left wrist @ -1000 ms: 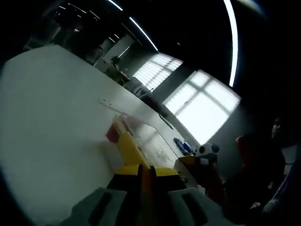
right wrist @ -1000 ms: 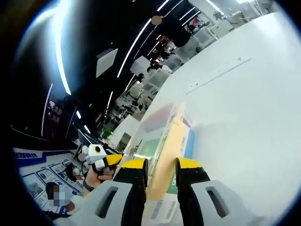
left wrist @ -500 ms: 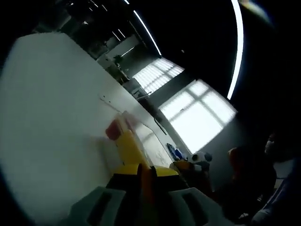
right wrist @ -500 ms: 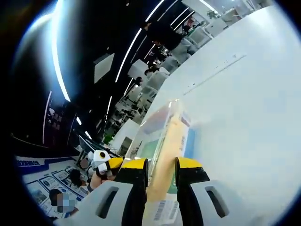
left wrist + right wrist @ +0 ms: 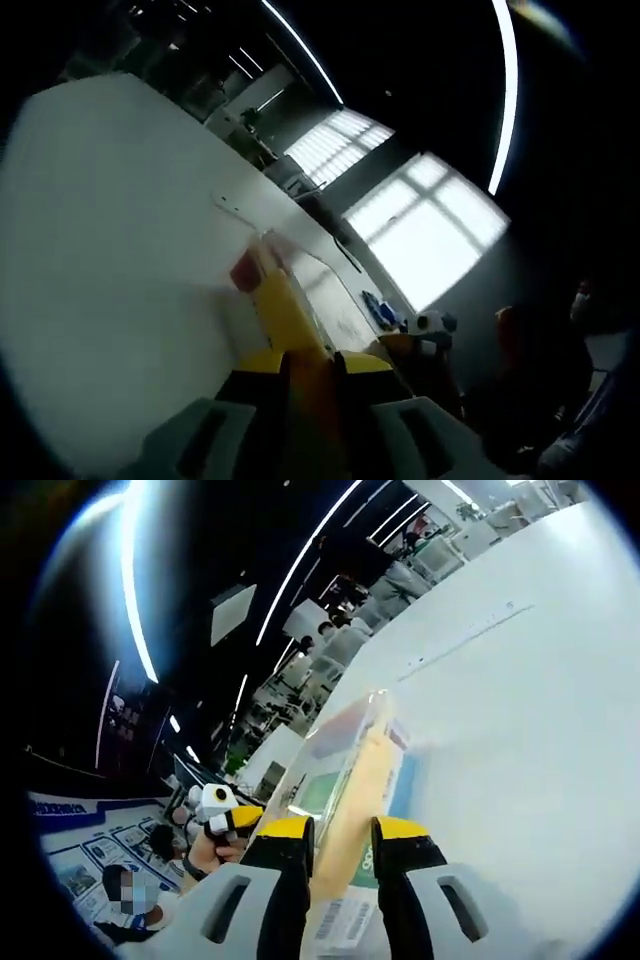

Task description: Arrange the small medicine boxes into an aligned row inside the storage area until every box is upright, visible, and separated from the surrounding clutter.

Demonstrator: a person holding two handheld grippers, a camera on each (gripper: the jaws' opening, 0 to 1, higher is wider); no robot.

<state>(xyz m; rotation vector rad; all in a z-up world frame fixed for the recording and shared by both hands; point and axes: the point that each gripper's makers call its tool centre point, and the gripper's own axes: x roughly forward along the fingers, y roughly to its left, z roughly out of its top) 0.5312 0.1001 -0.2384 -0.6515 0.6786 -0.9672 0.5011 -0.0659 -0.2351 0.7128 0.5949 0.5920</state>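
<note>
White flat tabletop (image 5: 110, 230), also seen at (image 5: 520, 710), with a thin seam line (image 5: 470, 638) across it. Bright slatted windows (image 5: 420, 225) behind it, long white ceiling light strips (image 5: 505, 90) overhead. Blue-and-white printed posters (image 5: 75, 855) at lower left of right gripper view, cluttered desks (image 5: 400, 575) far back.

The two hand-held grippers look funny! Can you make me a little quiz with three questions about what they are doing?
1. True or false: the right hand-held gripper has a pale yellow box between its jaws.
2. What colour is the box that the left hand-held gripper pinches? A) yellow B) purple C) black
3. Fill in: both boxes are held over a big ____ table.

Key: 1 true; 2 A; 3 white.
</note>
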